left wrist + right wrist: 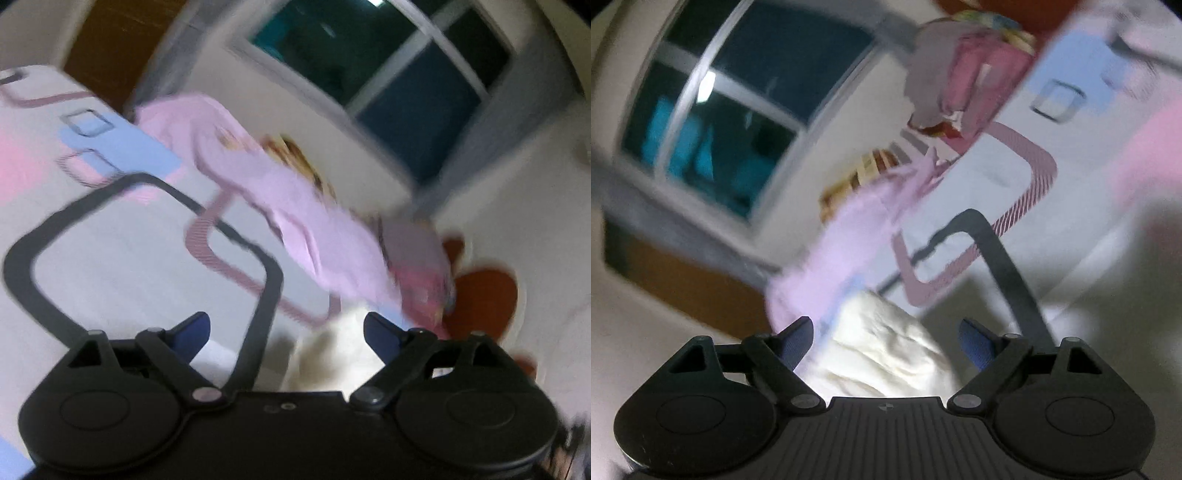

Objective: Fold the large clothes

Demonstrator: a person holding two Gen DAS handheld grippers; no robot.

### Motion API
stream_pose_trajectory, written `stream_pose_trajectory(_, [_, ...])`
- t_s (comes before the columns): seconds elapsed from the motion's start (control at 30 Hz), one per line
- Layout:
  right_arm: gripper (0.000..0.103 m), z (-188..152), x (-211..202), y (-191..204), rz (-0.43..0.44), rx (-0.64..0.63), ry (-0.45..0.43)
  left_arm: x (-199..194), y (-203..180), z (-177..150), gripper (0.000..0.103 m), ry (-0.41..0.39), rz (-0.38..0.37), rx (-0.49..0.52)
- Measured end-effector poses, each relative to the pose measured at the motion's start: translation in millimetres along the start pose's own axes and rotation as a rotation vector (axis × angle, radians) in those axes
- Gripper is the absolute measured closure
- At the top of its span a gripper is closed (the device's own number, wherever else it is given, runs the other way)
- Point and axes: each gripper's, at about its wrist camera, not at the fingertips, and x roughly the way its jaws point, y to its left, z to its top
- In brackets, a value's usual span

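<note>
White bedsheet (122,258) printed with dark, mauve and pale-blue rounded squares fills my view, a dark window (388,55) behind it on the pale wall. Both my left gripper (286,332) and right gripper (886,339) stand wide apart, gripping nothing. Along the bed's far edge the long lilac garment (295,206) lies stretched, with a cream-white crumpled cloth (886,347) just ahead of my right fingers.

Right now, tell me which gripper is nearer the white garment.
Right, as far as these blurred views show. The white garment lies between the open right gripper's fingers, filling the gap. The open left gripper has it off-centre, toward one finger.
</note>
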Motion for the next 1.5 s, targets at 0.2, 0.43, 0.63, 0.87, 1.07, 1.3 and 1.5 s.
stream_pose_trajectory(0.2, [0.017, -10.1, 41.3, 23.2, -0.017, -0.168, 0.048, 39.0, -19.4, -8.8, 0.016, 0.127, -0.066, 0.137])
stream_pose_trajectory(0.43, [0.093, -12.4, 61.5, 28.5, -0.054, -0.261, 0.054, 70.9, -28.7, -0.8, 0.099, 0.154, -0.149, 0.194])
stream_pose_trajectory(0.63, [0.093, -5.3, 68.2, 5.8, -0.118, -0.145, 0.019, 108.8, 10.6, 9.4, 0.098, 0.215, -0.223, -0.049])
stream_pose_trajectory(0.87, [0.094, -29.5, 110.5, -32.8, -0.211, -0.078, 0.027, 154.2, 30.7, -18.3, 0.097, 0.283, -0.124, -0.066])
stream_pose_trajectory(1.07, [0.095, -36.4, 104.3, -46.2, -0.155, -0.068, -0.011, 151.9, 50.3, -29.0, 0.094, 0.238, -0.202, -0.12])
stream_pose_trajectory(1.3, [0.012, -33.6, 64.1, 0.5, -0.349, -0.219, -0.128, 111.3, 33.2, -13.6, 0.043, 0.157, -0.063, -0.056])
stream_pose_trajectory(1.5, [0.02, -71.7, 16.0, 76.9, -0.23, -0.48, -0.184, 22.6, -59.2, -23.4, 0.036, -0.071, -0.048, 0.266])
